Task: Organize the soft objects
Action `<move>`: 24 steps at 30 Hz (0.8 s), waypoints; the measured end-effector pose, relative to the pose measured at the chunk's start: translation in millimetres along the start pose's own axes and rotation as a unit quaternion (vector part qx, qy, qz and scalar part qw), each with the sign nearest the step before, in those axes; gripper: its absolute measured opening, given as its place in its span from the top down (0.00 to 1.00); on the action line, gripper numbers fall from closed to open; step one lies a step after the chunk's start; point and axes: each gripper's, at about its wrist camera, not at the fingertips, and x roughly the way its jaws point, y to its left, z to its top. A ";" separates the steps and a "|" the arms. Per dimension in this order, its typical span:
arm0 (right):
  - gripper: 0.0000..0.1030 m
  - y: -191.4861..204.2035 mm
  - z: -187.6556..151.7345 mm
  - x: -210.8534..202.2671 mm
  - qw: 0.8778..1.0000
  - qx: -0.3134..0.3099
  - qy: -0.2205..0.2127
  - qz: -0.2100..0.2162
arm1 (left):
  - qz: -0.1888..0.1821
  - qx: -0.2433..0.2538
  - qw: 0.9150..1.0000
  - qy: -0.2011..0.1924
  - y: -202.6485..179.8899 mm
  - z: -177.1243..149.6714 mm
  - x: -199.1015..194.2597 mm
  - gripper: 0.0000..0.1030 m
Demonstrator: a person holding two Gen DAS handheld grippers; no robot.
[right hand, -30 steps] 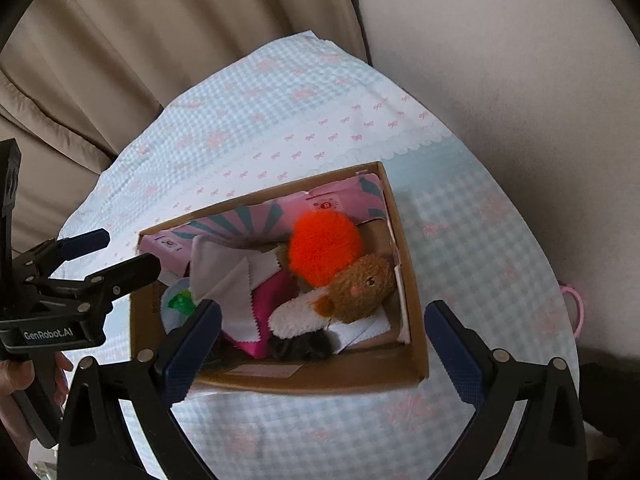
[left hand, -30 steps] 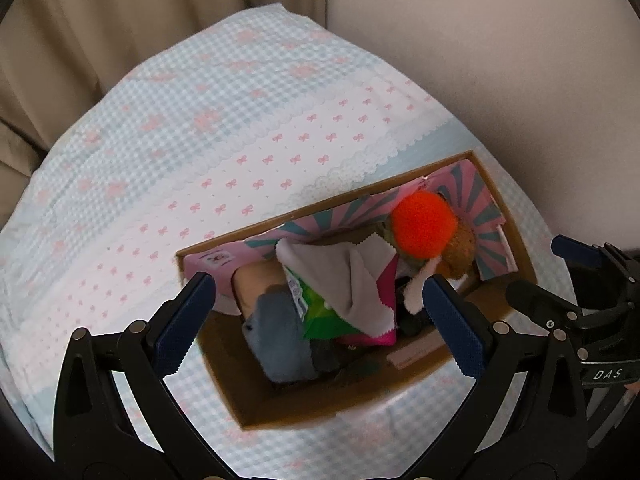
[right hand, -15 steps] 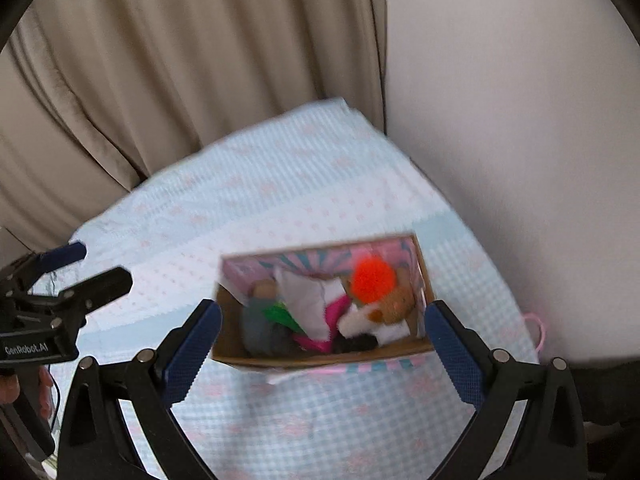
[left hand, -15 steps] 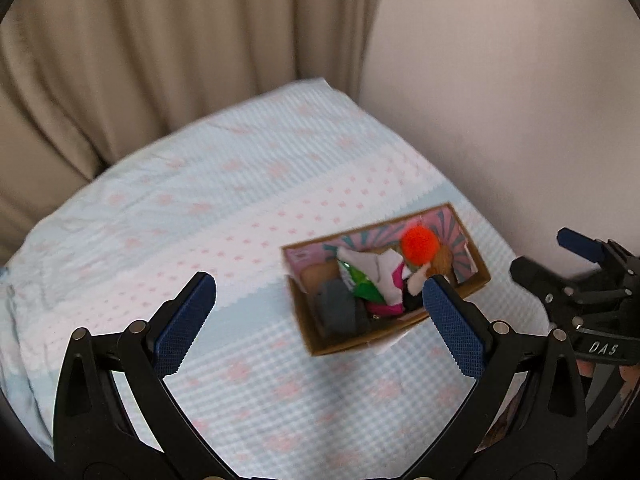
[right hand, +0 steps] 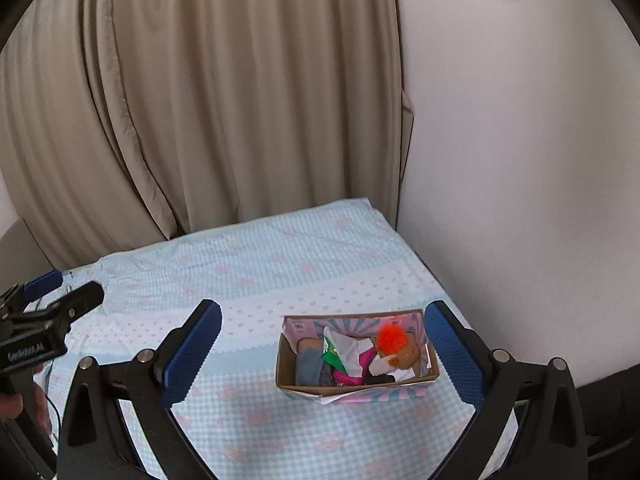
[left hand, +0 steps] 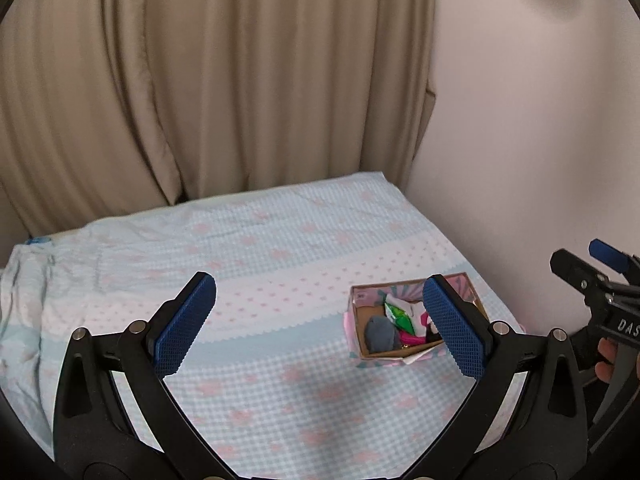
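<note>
1. Cardboard box (right hand: 358, 385), open-topped, with a pink and teal striped lining; it sits on the bedcover (right hand: 248, 280) toward the side nearest the wall (right hand: 520, 160).
2. Orange pompom (right hand: 392, 338), fluffy, at the far right end of the box, touching a brown plush toy (right hand: 408, 354) that lies just in front of it.
3. White cloth (right hand: 348, 350), crumpled, in the middle of the box, with a green packet (right hand: 331, 356) tucked against its left edge.
4. Pink item (right hand: 346, 378), partly buried beneath the white cloth; what it is cannot be told.
5. Grey-blue fabric roll (right hand: 310, 370), at the left end of the box; a dark item lies near the front wall, too small to identify.
6. Bedcover, pale blue check with pink bows and a white dotted band; bare apart from the box.
7. Beige curtain (right hand: 200, 100), hanging in folds behind the far edge of the bed, beside the plain wall.
8. Left gripper (left hand: 320, 326), raised above the bedcover, blue-padded fingers (left hand: 186, 322) spread wide with nothing between them; the box lies well beyond its right finger.
9. Right gripper (right hand: 324, 356), likewise raised and well back from the box, fingers (right hand: 192, 354) spread wide and empty.
10. Person's hand (left hand: 606, 364), partly visible on the right gripper's handle at the picture's edge.
</note>
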 end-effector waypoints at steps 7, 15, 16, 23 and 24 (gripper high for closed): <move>0.02 20.9 -10.4 -27.3 0.999 -0.017 -0.032 -0.016 | 0.013 -0.006 0.999 -0.037 7.2 -19.2 -32.9 0.00; 0.02 27.9 -19.0 -39.3 0.998 -0.011 -0.045 -0.033 | 0.021 0.007 0.998 -0.067 1.4 -23.3 -50.4 0.00; 0.02 28.2 -18.9 -39.9 0.998 -0.011 -0.045 -0.035 | 0.023 0.010 0.997 -0.069 0.7 -22.5 -50.4 0.00; 0.02 28.4 -21.0 -41.9 0.998 -0.004 -0.054 -0.040 | 0.022 0.012 0.997 -0.075 -1.7 -21.5 -56.0 0.00; 0.02 28.4 -20.7 -42.3 0.998 -0.004 -0.055 -0.041 | 0.022 0.012 0.997 -0.075 -1.9 -21.9 -56.3 0.00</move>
